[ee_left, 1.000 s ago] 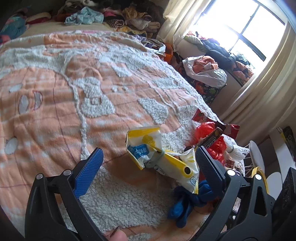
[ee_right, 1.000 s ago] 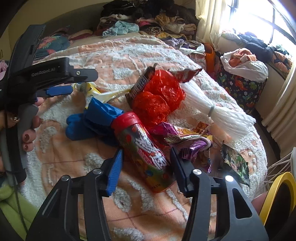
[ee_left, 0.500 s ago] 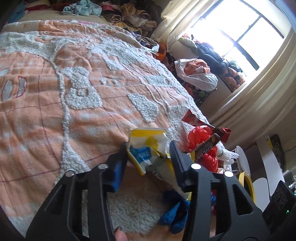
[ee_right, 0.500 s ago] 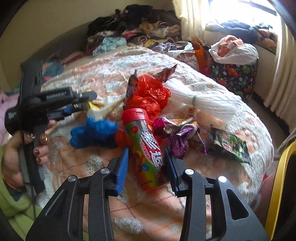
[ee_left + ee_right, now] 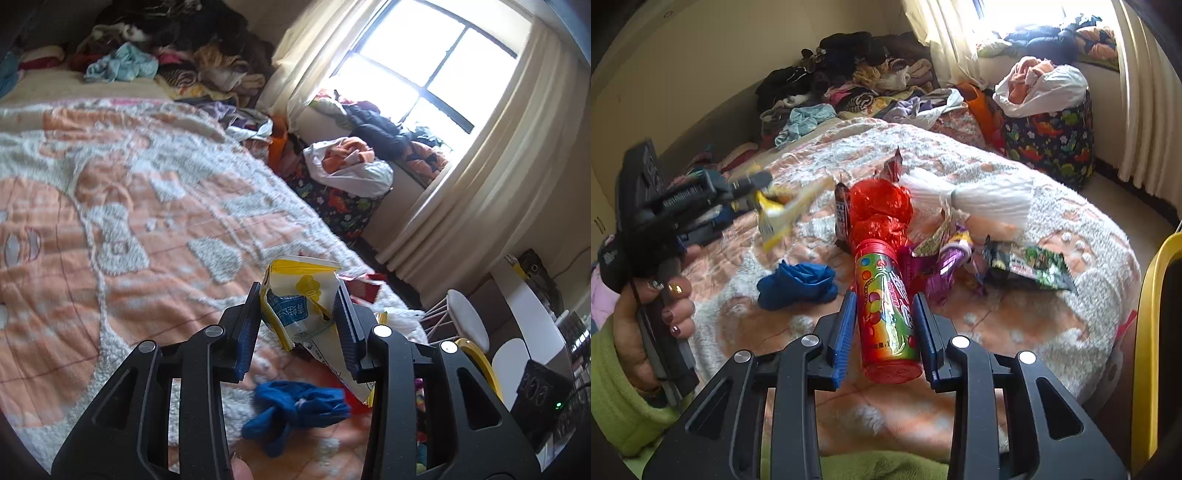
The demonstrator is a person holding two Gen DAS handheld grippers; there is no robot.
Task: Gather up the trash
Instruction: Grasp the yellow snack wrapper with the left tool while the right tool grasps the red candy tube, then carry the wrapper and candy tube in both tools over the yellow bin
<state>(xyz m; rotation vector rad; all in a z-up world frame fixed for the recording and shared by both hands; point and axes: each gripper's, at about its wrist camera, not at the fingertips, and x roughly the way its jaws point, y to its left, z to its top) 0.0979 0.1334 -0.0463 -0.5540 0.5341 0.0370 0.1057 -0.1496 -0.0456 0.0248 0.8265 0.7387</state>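
left hand-held gripper (image 5: 299, 314): clamped on yellow wrapper (image 5: 303, 306), lifted
right hand-held gripper (image 5: 884, 325): gripping candy tube (image 5: 886, 314)
left to do: red bag (image 5: 881, 214), foil wrappers (image 5: 945, 254) beside the tube, so barely started imo

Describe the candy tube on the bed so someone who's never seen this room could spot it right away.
On the orange-and-white bedspread, find the trash heap near the foot. The candy tube lies at its near edge, between the right gripper fingers. It is the only rigid cylinder there: red cap, rainbow candy print, beside a crumpled blue glove.
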